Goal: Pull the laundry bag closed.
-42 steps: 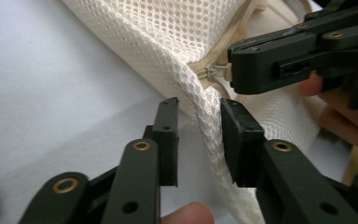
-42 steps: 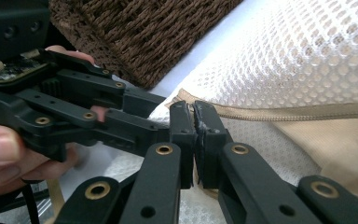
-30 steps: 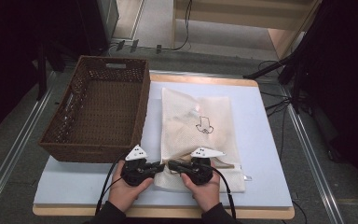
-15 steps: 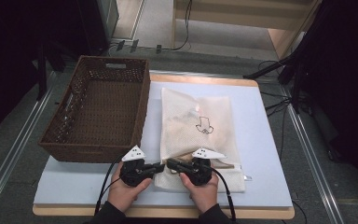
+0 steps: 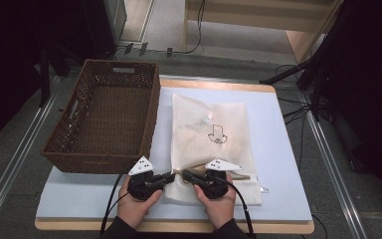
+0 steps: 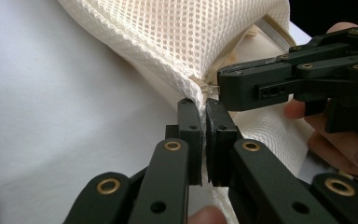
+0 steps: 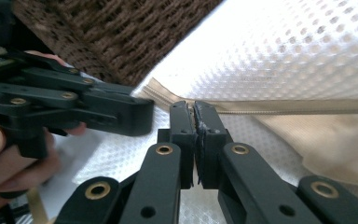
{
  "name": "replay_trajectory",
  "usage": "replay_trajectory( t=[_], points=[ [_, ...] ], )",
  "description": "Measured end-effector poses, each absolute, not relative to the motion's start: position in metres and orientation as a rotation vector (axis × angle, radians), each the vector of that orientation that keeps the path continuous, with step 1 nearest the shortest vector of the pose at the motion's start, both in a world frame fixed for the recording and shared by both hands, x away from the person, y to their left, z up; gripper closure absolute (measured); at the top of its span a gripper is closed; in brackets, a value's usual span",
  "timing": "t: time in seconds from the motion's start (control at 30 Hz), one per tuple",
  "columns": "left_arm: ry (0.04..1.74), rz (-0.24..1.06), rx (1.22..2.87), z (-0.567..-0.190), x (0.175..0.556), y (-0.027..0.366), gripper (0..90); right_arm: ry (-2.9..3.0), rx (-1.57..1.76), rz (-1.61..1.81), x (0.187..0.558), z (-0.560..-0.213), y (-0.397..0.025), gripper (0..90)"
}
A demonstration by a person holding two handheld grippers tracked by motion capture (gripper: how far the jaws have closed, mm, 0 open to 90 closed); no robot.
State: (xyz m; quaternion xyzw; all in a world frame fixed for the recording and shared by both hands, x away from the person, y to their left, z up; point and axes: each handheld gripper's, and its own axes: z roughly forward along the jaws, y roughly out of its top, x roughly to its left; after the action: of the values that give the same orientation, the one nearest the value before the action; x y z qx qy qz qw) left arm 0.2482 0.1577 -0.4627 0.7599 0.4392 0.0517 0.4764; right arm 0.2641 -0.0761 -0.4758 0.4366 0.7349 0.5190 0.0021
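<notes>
L gripper (image 6: 204,109) jaws pinched on mesh bag (image 5: 214,134) edge by zip; R gripper (image 7: 195,112) clamped at zip too. Bag lies near tabletop's front edge, cloth inside. Basket (image 5: 104,117) at left, contents unclear.

Even overhead light on table (image 5: 278,164), surroundings dark; high view soft; gripper views blurred at nearest edges.
</notes>
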Motion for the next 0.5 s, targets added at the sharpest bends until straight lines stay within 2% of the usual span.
replay_trajectory(
  t=[0.33, 0.5],
  points=[
    [1.083, 0.154, 1.839, -0.459, 0.245, 0.162, 86.6, 2.294, 1.362, 1.572, 0.263, -0.477, -0.080, 87.9],
    [1.094, 0.125, 1.817, -0.457, 0.247, 0.171, 86.5, 2.254, 1.421, 1.606, 0.268, -0.480, -0.098, 87.8]
  ],
)
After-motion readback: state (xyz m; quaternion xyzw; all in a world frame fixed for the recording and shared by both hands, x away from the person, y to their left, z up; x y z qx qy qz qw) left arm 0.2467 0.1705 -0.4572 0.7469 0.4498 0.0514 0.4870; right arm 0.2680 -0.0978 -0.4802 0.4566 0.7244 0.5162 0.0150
